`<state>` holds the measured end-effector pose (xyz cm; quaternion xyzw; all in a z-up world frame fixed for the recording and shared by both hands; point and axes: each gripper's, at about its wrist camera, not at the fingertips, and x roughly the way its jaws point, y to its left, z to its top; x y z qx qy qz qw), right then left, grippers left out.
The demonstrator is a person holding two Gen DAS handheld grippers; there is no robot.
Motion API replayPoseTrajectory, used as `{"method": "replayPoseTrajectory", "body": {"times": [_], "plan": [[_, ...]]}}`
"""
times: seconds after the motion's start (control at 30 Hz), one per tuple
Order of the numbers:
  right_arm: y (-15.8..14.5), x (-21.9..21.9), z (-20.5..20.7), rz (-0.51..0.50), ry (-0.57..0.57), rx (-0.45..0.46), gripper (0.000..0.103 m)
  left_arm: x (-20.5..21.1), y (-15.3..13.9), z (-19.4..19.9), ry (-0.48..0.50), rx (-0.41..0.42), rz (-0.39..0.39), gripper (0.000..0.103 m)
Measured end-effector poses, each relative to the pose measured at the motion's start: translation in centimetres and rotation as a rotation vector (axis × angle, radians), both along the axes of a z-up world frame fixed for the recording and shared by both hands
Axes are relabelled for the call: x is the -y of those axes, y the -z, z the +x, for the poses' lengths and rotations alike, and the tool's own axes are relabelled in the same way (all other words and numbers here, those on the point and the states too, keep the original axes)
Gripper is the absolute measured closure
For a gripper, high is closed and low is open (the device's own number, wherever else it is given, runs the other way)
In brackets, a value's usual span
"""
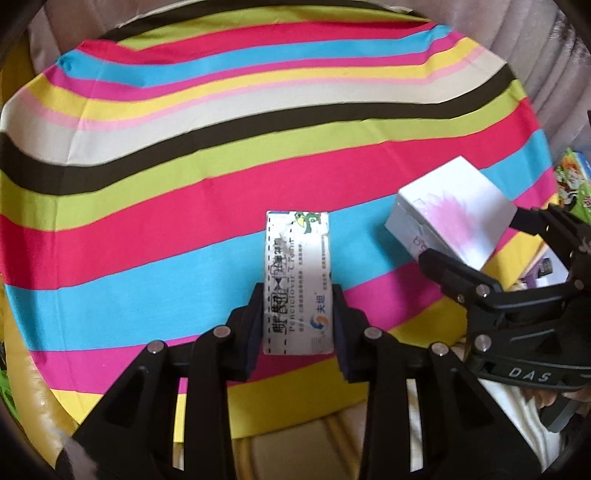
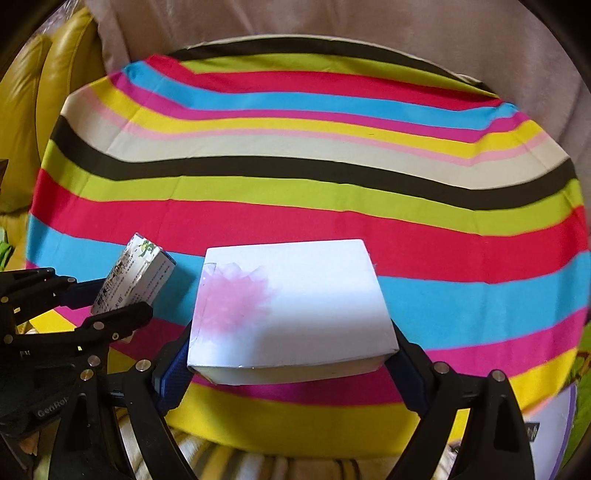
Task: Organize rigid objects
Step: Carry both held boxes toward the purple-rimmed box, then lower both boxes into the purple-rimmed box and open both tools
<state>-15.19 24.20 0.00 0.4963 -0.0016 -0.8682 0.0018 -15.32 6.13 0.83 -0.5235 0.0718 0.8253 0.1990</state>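
Two grippers work side by side over a striped cloth [image 2: 295, 206], banded in red, blue, lime, yellow, pink, cream and dark brown, which fills most of both views and is backed by a pale grey cushion [image 2: 332, 26] at the far edge, with a yellow leather seat [image 2: 33, 92] to the far left.

The white box [image 2: 295, 310], the largest item, carries a pink feathery flower print on its left part; any lettering on it is too small to read. The right gripper [image 2: 291, 354] is clamped on it, a finger pressed against each side, and holds it level just above the near stripes. In the left wrist view the same box [image 1: 452, 218] sits to the right, tilted, with the right gripper's [image 1: 476, 254] black frame marked "DAS".

The narrow medicine carton [image 1: 297, 280] is smaller, silver-white with a green cartoon bird at its far end, Chinese characters and the partly legible words "Penciclovir Cream". The left gripper [image 1: 298, 325] is closed on its near half, pointing straight away from the camera. From the right wrist view this carton [image 2: 136, 280] angles up left of the white box, not touching it, and the left gripper [image 2: 107, 299] body shows part of a word, "GenRo".
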Motion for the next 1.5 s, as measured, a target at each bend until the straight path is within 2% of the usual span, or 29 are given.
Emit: {"method": "replayPoseTrajectory", "body": {"times": [0.27, 0.4, 0.67, 1.03, 1.27, 1.3, 1.5], "plan": [[-3.2, -6.3, 5.8, 0.016, 0.136, -0.049, 0.012, -5.7, -3.2, 3.7, 0.134, -0.022, 0.093, 0.066], [-3.9, -9.3, 8.6, 0.037, 0.196, -0.062, 0.012, -8.8, -3.8, 5.5, 0.200, -0.019, 0.106, 0.066], [-5.0, -15.8, 15.3, 0.068, 0.351, -0.067, 0.012, -14.9, -4.9, 10.3, 0.369, 0.028, 0.149, 0.066], [-4.7, -22.6, 24.6, 0.085, 0.589, -0.048, 0.012, -24.6, -5.1, 16.1, 0.568, 0.065, 0.127, 0.066], [-3.9, -25.4, 29.1, 0.078, 0.718, -0.040, 0.011, -28.7, -4.1, 18.2, 0.625, 0.090, 0.096, 0.066], [-3.8, -25.5, 29.4, 0.076, 0.727, -0.038, 0.011, -28.9, -4.0, 18.4, 0.626, 0.091, 0.090, 0.064], [-3.5, -26.0, 30.7, 0.060, 0.759, -0.032, 0.010, -29.2, -3.8, 19.4, 0.636, 0.108, 0.080, 0.034]]}}
